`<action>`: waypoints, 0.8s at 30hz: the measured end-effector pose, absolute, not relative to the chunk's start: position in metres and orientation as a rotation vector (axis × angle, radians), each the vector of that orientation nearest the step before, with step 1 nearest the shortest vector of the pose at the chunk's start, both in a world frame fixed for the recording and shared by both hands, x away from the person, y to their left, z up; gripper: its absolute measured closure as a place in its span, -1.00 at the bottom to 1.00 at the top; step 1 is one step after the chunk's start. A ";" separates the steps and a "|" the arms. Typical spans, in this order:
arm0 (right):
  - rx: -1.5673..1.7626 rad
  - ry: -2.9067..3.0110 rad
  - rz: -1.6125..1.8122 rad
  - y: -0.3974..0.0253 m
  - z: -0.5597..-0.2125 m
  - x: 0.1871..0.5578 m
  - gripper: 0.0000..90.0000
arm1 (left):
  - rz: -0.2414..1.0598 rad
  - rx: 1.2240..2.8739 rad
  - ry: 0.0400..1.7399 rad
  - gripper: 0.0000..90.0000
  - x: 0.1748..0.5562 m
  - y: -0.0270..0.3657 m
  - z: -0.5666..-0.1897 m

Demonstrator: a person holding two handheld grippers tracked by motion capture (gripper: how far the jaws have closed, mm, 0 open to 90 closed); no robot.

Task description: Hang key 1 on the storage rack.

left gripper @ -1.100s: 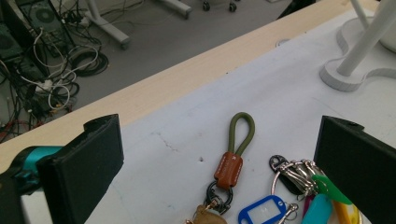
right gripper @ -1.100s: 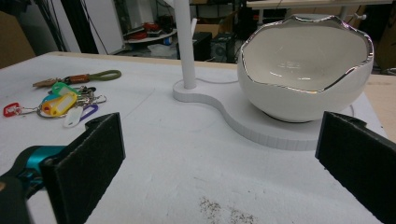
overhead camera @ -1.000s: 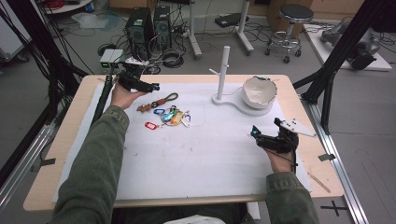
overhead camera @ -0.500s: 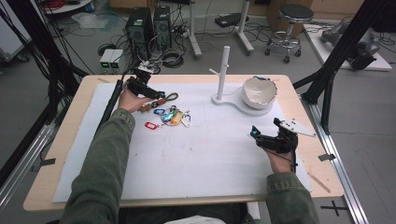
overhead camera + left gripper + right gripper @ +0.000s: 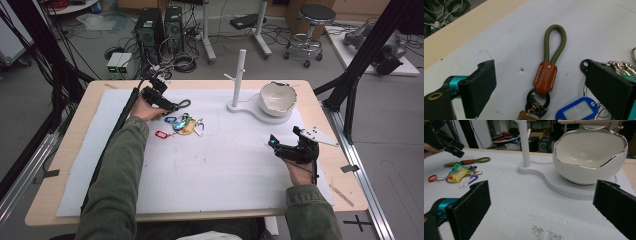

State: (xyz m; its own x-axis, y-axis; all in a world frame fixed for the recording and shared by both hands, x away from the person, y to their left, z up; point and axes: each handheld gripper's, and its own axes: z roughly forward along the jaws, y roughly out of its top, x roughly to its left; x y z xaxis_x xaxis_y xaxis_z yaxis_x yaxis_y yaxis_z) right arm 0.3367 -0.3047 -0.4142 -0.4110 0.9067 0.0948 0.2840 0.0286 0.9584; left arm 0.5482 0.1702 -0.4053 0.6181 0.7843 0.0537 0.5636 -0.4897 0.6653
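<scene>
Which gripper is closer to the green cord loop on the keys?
Left. The left gripper hangs right over the green cord loop, jaws open either side; the right gripper sits far across the table, near the bowl.

A keychain [image 5: 549,72] with an olive cord loop, a brown stitched leather tab and coloured key tags is laid flat on the white surface [image 5: 586,30].

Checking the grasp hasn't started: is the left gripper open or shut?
Open. The left gripper has its jaws wide apart on either side of the key strap, touching nothing.
</scene>
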 end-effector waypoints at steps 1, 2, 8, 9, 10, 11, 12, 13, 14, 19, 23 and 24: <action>1.212 1.739 1.404 -0.305 -0.414 0.336 -0.99 | 0.469 2.242 1.052 -0.73 0.549 0.171 -0.406; 1.209 1.738 1.404 -0.305 -0.414 0.336 -0.99 | 0.461 2.246 1.050 -0.69 0.549 0.171 -0.407; 1.214 1.738 1.400 -0.305 -0.414 0.336 -0.99 | 0.478 2.275 1.041 -0.47 0.550 0.169 -0.413; 1.207 1.738 1.401 -0.305 -0.414 0.336 -0.99 | 0.468 2.280 1.036 -0.43 0.550 0.169 -0.414; 1.212 1.739 1.401 -0.305 -0.414 0.336 -0.99 | 0.471 2.282 1.035 -0.40 0.551 0.169 -0.416; 1.212 1.739 1.400 -0.305 -0.414 0.336 -0.99 | 0.469 2.283 1.040 -0.40 0.552 0.169 -0.417; 1.208 1.738 1.401 -0.305 -0.414 0.336 -0.99 | 0.460 2.285 1.044 -0.38 0.552 0.169 -0.419; 1.208 1.741 1.403 -0.305 -0.415 0.336 -0.99 | 0.461 2.288 1.046 -0.37 0.553 0.169 -0.420; 1.211 1.741 1.403 -0.305 -0.415 0.336 -0.99 | 0.459 2.283 1.053 -0.36 0.553 0.168 -0.422; 1.218 1.745 1.403 -0.305 -0.415 0.337 -0.99 | 0.436 2.288 1.054 -0.24 0.555 0.167 -0.427; 1.214 1.746 1.402 -0.305 -0.415 0.337 -0.99 | 0.411 2.312 1.040 0.00 0.555 0.167 -0.430; 1.212 1.745 1.402 -0.305 -0.415 0.337 -0.99 | 0.387 2.306 1.037 0.09 0.555 0.168 -0.430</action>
State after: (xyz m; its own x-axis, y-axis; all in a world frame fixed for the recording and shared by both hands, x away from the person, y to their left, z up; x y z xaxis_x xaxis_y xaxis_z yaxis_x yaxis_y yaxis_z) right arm 0.3366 -0.3052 -0.4147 -0.4130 0.9059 0.0938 0.2869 0.0317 0.9574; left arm 0.5550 0.1678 -0.4301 0.6566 0.7537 0.0271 0.5869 -0.5332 0.6093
